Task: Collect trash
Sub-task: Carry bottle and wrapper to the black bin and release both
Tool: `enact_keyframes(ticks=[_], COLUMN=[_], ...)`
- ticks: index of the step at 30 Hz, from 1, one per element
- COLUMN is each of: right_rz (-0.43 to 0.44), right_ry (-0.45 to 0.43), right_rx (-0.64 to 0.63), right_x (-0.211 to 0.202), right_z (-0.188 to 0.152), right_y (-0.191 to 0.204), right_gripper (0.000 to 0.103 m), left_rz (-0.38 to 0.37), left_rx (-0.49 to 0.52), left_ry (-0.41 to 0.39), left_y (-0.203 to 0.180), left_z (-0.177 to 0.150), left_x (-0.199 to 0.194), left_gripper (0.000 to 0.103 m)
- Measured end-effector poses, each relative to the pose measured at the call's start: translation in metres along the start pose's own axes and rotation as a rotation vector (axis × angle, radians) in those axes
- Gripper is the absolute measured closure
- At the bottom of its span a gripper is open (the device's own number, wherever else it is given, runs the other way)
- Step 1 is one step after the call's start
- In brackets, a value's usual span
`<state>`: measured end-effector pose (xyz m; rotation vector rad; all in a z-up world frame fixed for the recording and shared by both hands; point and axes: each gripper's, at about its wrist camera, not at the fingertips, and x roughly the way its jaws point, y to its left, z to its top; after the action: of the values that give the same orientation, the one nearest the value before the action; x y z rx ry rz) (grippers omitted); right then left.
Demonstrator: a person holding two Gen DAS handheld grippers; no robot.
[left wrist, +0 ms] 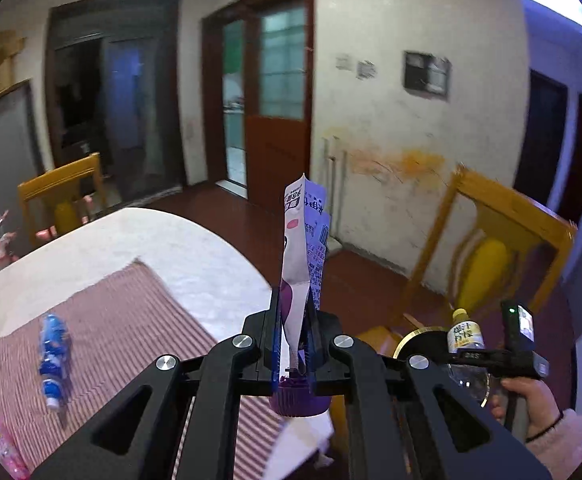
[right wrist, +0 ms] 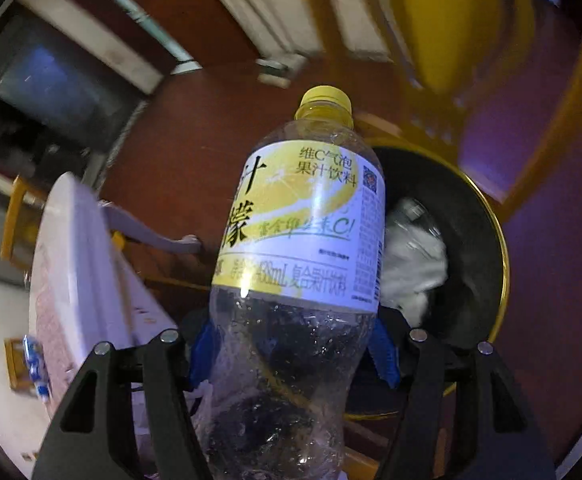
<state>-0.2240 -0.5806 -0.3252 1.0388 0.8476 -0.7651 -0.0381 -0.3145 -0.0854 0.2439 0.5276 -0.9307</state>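
Colours on view
Clear bottle (right wrist: pixel 291 280) with yellow cap and label; purple-white pouch (left wrist: pixel 301 256); red-striped cloth (left wrist: pixel 123 320) on white tabletop (left wrist: pixel 195 252).

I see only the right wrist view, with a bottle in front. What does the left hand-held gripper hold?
Observer: The left hand-held gripper is shut on a flat pouch with a purple cap.
Operator: Is trash left on the table?
Observer: Yes, a blue bottle lies on the striped cloth.
Operator: Anything else there?
Observer: A pink wrapper lies near the cloth's edge.
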Motion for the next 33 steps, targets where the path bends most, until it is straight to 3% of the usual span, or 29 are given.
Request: enact_keyframes(ticks=[4, 5, 6, 9, 18, 23, 33], right_rz=[-0.044, -0.060, -0.084, -0.134, -0.072, -0.048, -0.004], right_ry=[0.093, 0.118, 0.155, 0.190, -0.081, -0.170, -0.219], right_rx=[-0.004, -0.004, -0.006, -0.008, 0.144, 0.218, 0.297], right_x=[0.029, 0.037, 0.048, 0.061, -0.018, -0.042, -0.047], right_z=[-0.005, -0.003, -0.004, -0.007, 0.012, 0.014, 0.007], right_y=[-0.010, -0.010, -0.012, -0.023, -0.073, -0.098, -0.123], right_gripper=[0.037, 0.023, 0.017, 0.016, 0.014, 0.014, 0.014], left_rz=[-0.031, -0.034, -0.039, -0.047, -0.135, -0.207, -0.396], left_rx=[0.032, 0.036, 0.046, 0.069, 0.115, 0.158, 0.268], left_ry=[0.038, 0.044, 0.051, 0.066, 0.167, 0.225, 0.421], left_y=[-0.021, -0.023, -0.028, -0.040, -0.079, -0.108, -0.204], left_z=[-0.007, -0.006, -0.007, -0.011, -0.025, -0.035, -0.079], left_x=[0.011, 0.014, 0.016, 0.023, 0.057, 0.076, 0.165], left_gripper=[0.095, 0.095, 0.095, 0.095, 0.095, 0.095, 0.095])
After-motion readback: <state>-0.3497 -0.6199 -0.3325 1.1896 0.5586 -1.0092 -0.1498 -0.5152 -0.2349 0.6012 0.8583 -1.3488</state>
